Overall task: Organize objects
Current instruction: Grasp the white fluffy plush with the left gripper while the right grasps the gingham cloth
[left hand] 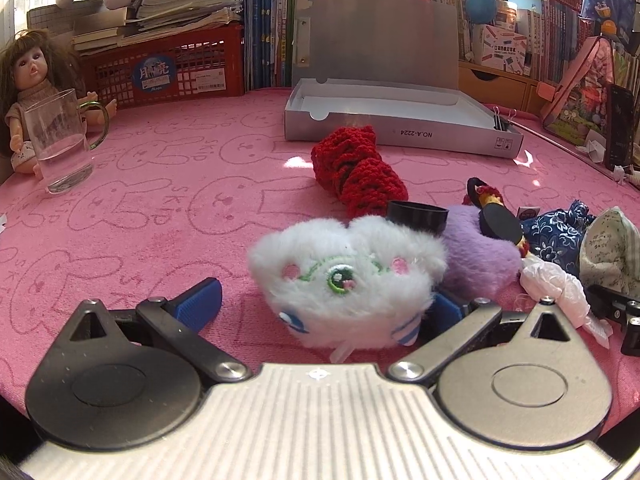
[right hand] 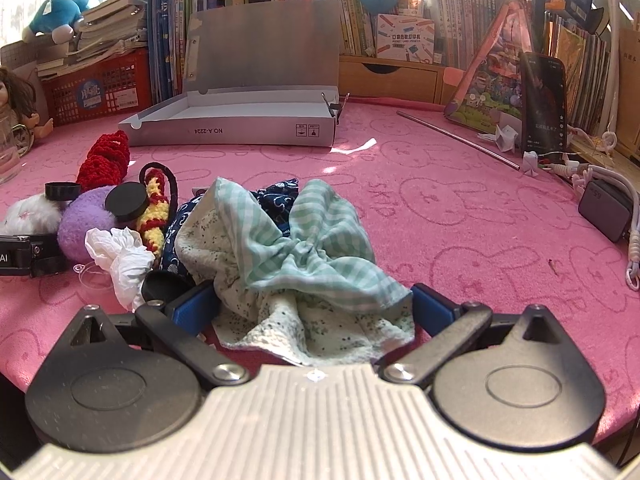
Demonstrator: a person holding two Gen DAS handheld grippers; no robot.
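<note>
My left gripper point(left hand: 320, 304) is open, its blue pads on either side of a white fluffy plush face point(left hand: 344, 276) lying on the pink cloth. Behind it lie a purple plush point(left hand: 476, 256), a red crocheted piece point(left hand: 356, 172), a black cap point(left hand: 418, 216) and a black disc point(left hand: 500, 224). My right gripper point(right hand: 316, 304) is open around a green checked and floral cloth bundle point(right hand: 304, 256). A dark blue patterned cloth point(right hand: 276, 196) lies behind it. An open grey box point(left hand: 400, 120) stands at the back, also in the right wrist view point(right hand: 236, 120).
A glass mug point(left hand: 60, 144) and a doll point(left hand: 28, 80) stand at the far left. A crumpled white plastic bag point(right hand: 120, 260) and a yellow-red crocheted piece point(right hand: 154, 208) lie in the pile. A metal rod point(right hand: 460, 140), a phone point(right hand: 544, 100) and a charger point(right hand: 604, 208) are on the right. Books line the back.
</note>
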